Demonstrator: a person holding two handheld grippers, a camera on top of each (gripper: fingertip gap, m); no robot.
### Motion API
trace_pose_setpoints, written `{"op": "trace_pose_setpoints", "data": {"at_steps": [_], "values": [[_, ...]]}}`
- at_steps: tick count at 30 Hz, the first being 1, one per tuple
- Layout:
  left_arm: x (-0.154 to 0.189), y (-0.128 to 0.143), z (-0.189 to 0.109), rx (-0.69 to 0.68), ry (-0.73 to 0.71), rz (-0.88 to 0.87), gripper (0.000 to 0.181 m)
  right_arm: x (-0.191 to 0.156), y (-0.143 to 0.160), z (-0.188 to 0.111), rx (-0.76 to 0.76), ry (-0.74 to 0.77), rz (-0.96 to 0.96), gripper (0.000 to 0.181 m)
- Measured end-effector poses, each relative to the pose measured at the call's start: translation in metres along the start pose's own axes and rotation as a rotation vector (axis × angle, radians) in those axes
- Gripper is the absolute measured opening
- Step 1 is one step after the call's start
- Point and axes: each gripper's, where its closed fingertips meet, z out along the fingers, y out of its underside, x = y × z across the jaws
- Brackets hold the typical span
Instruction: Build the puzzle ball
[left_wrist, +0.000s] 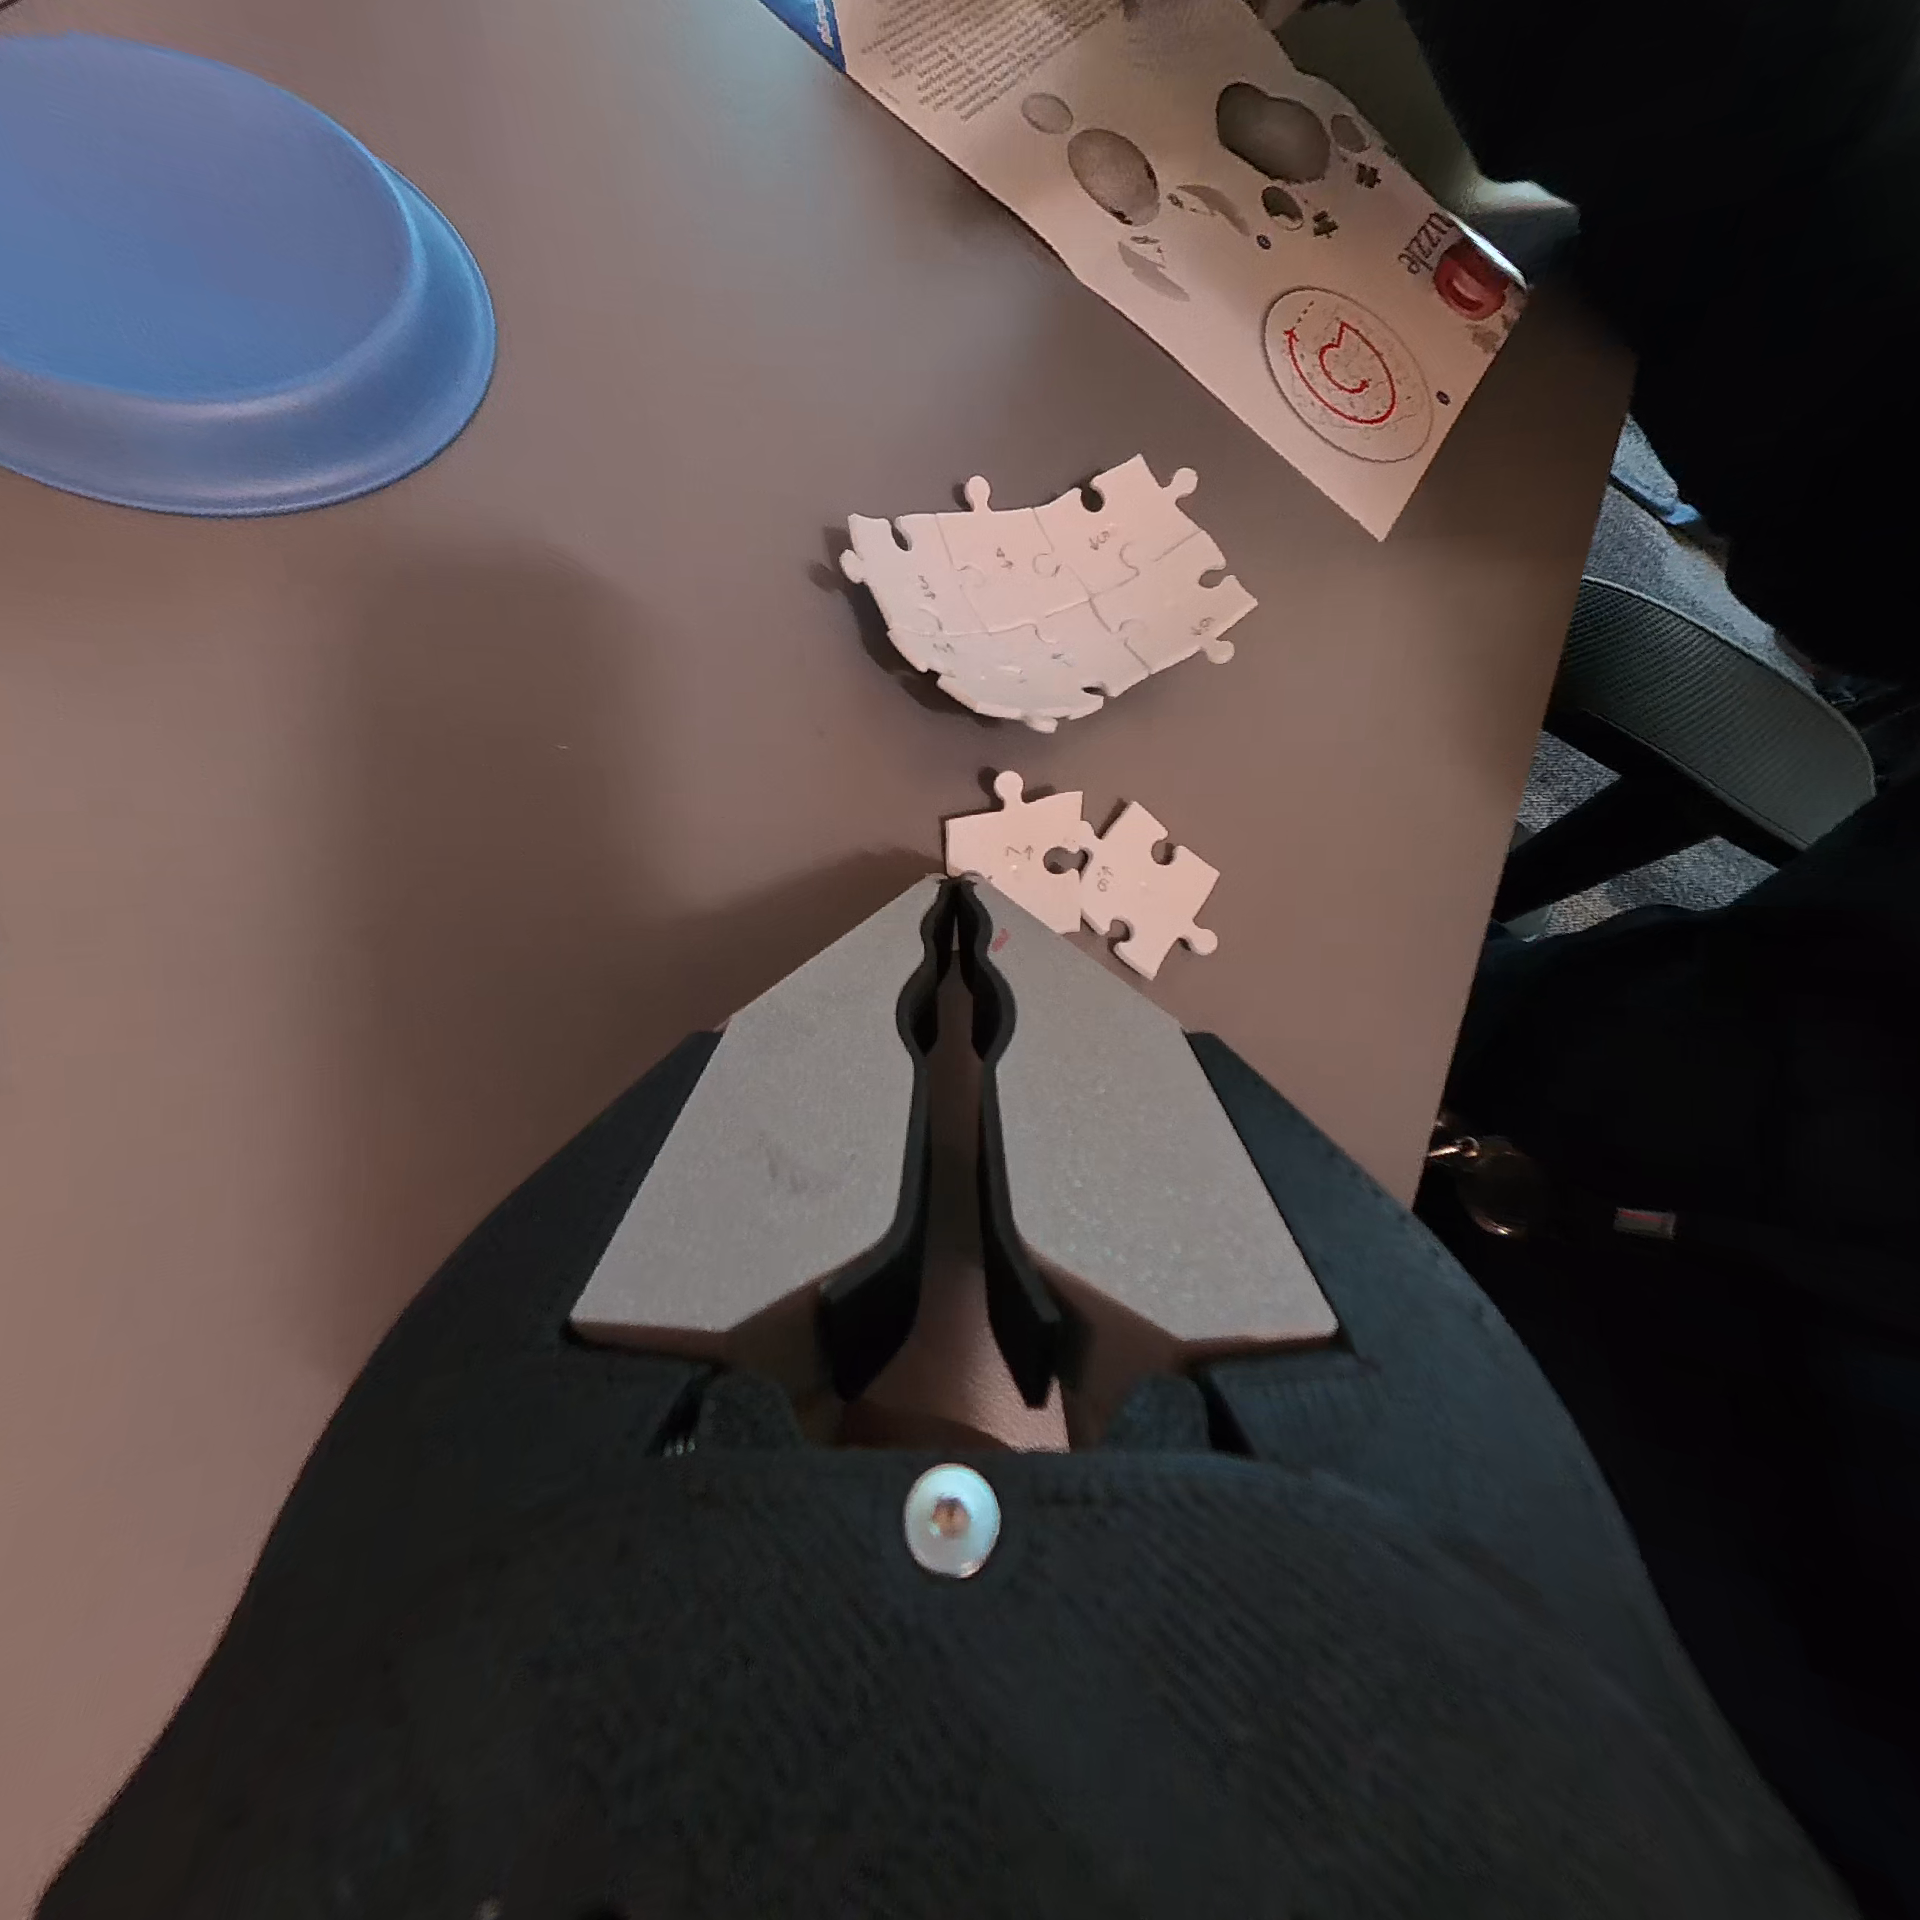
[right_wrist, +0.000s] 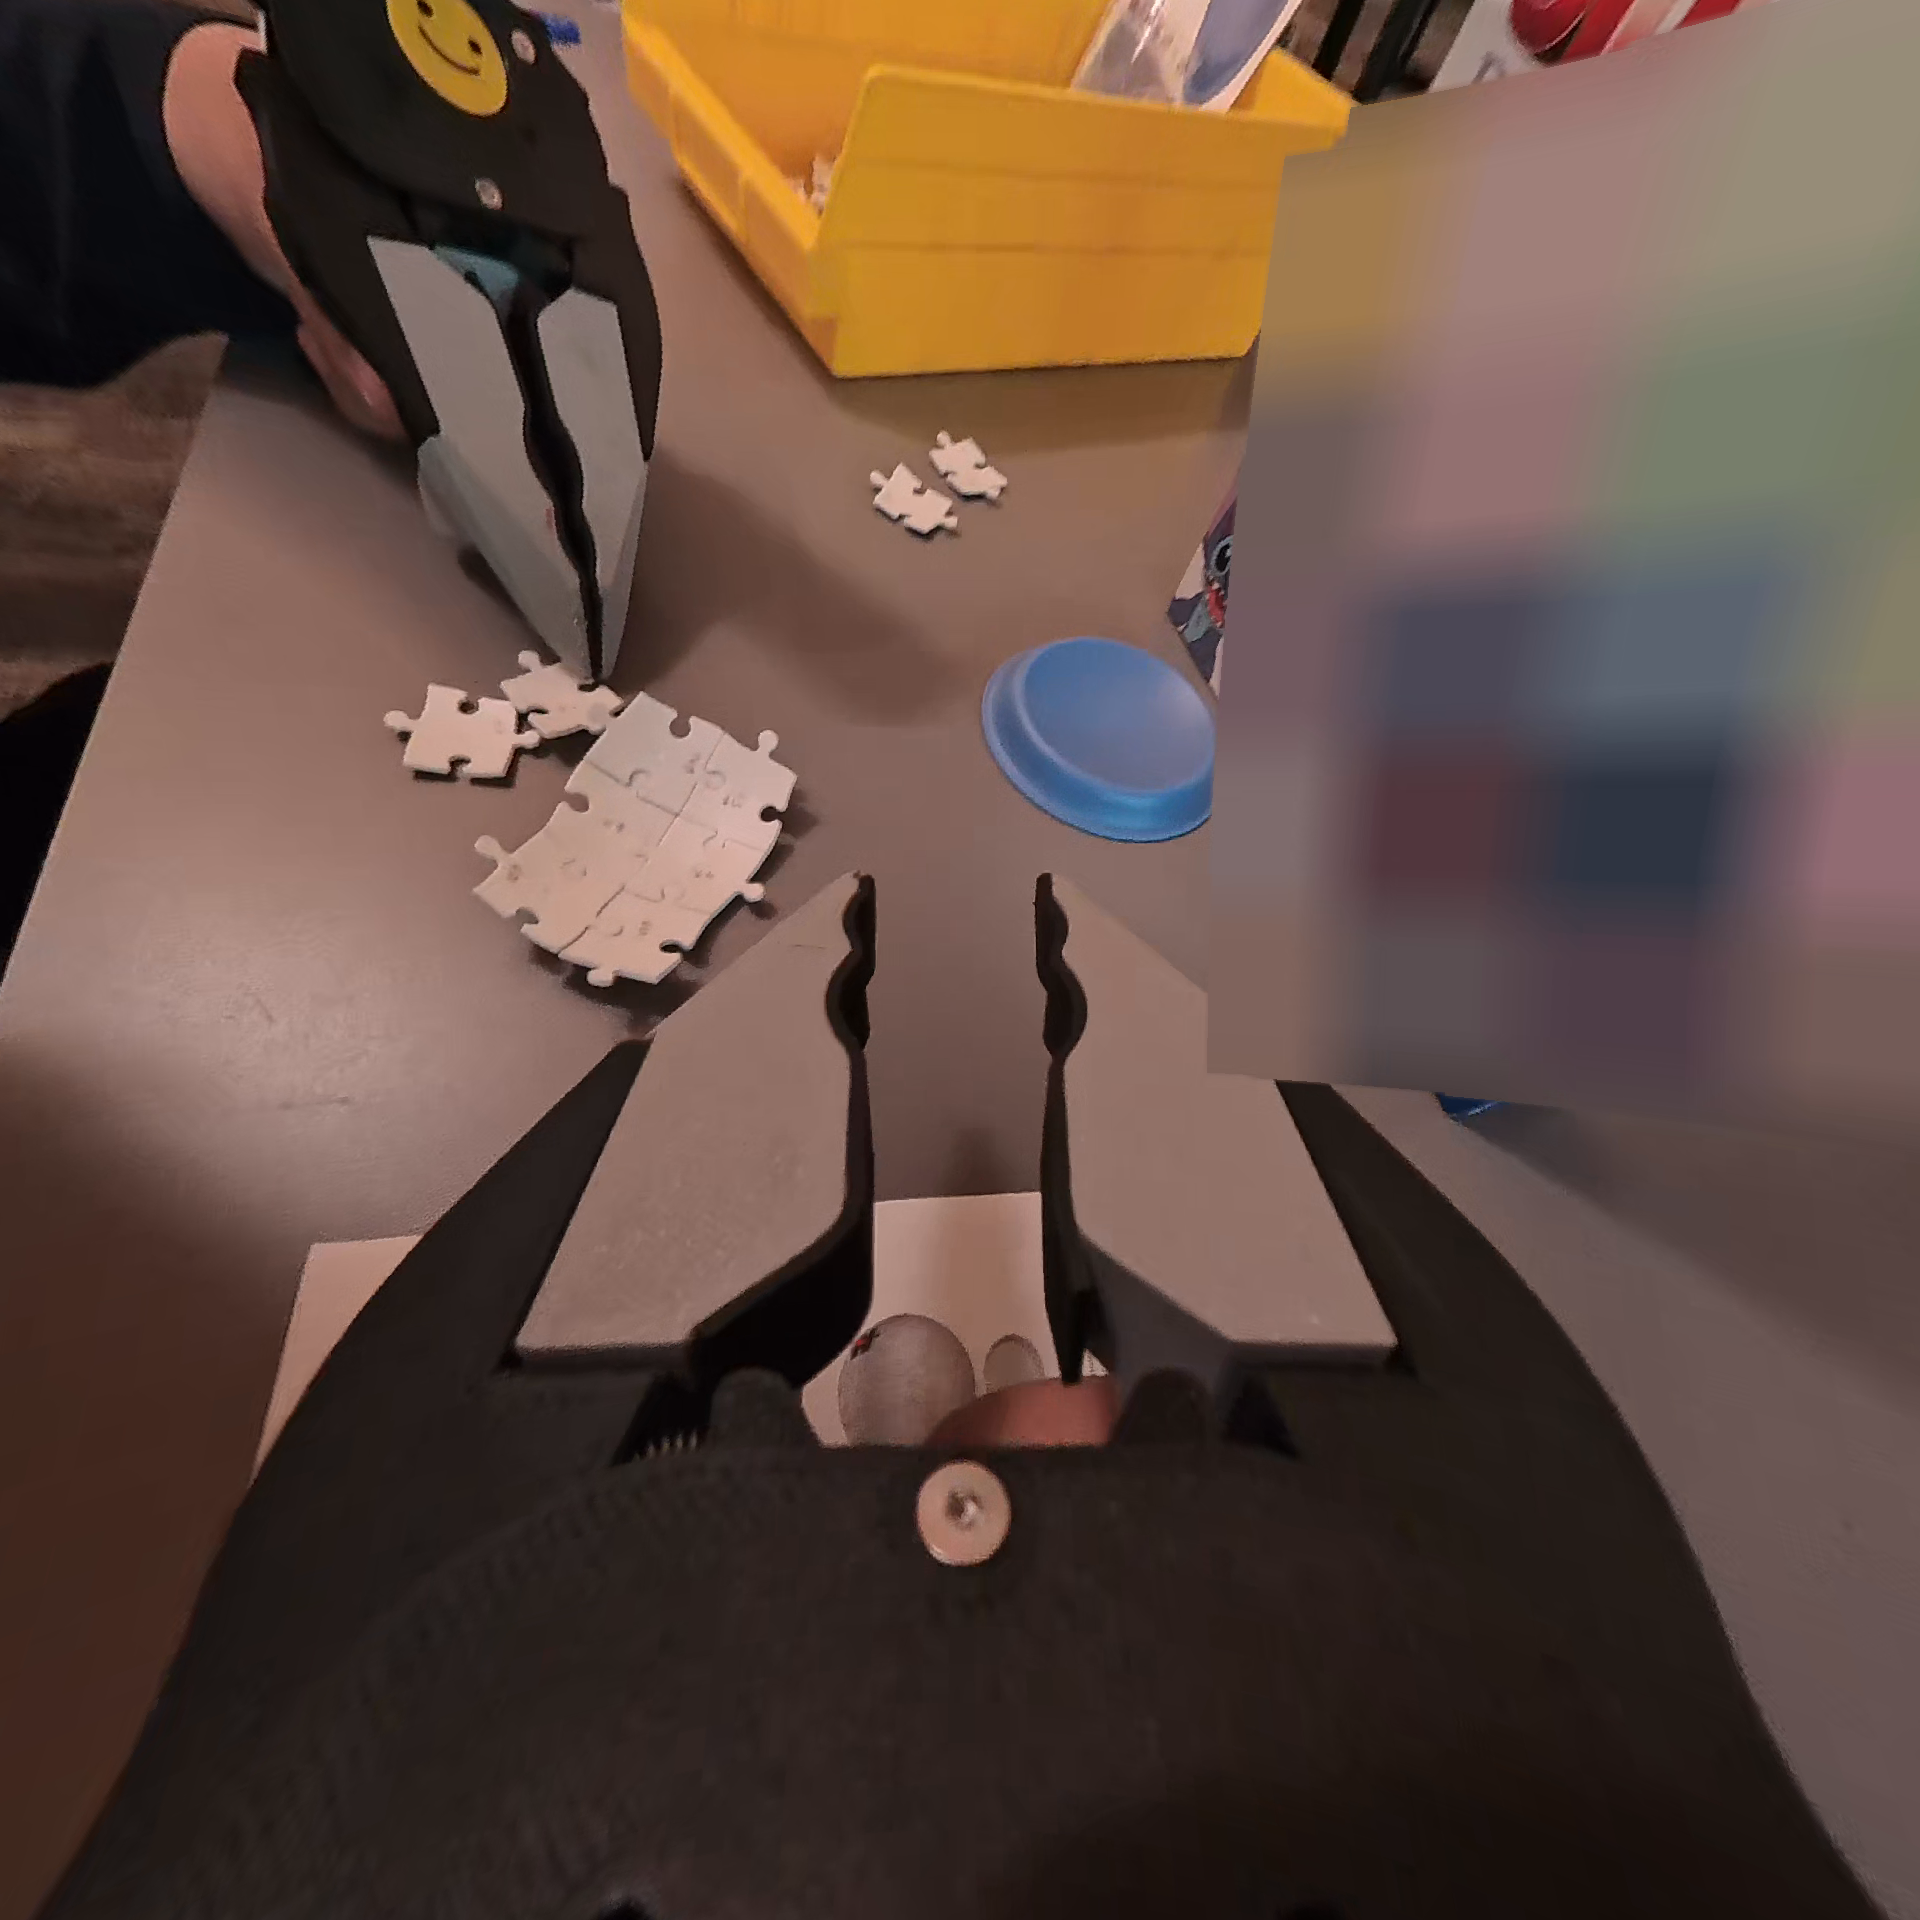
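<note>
A curved white section of several joined puzzle pieces (left_wrist: 1049, 603) lies on the dark table; it also shows in the right wrist view (right_wrist: 644, 842). Two loose white pieces (left_wrist: 1023, 857) (left_wrist: 1148, 888) lie side by side just in front of it. My left gripper (left_wrist: 956, 883) is shut, and its tips touch the corner of the nearer loose piece (right_wrist: 561, 698). My right gripper (right_wrist: 951, 894) is open and empty, hovering just right of the joined section. Two more loose pieces (right_wrist: 914, 499) lie farther back.
A blue round dish (right_wrist: 1101, 738) sits to the right of the section. A yellow bin (right_wrist: 987, 239) stands at the back. A printed instruction sheet (left_wrist: 1195, 208) lies near the table edge (left_wrist: 1507, 831), with a chair (left_wrist: 1714, 707) beyond. A hand holds the left gripper. The gap from one gripper's tips to the other's is roughly 15 centimetres.
</note>
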Motion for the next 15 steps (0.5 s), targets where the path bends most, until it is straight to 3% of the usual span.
{"op": "trace_pose_setpoints", "data": {"at_steps": [6,15], "values": [[0.0009,-0.0002,0.0006,-0.001,0.004,0.001,0.0,0.0082,0.0056,-0.0025,0.045,0.081,-0.01,0.023],[0.0013,-0.0002,0.0009,-0.002,0.012,-0.005,0.0,0.0041,0.0065,-0.003,0.029,0.076,-0.009,0.019]]}}
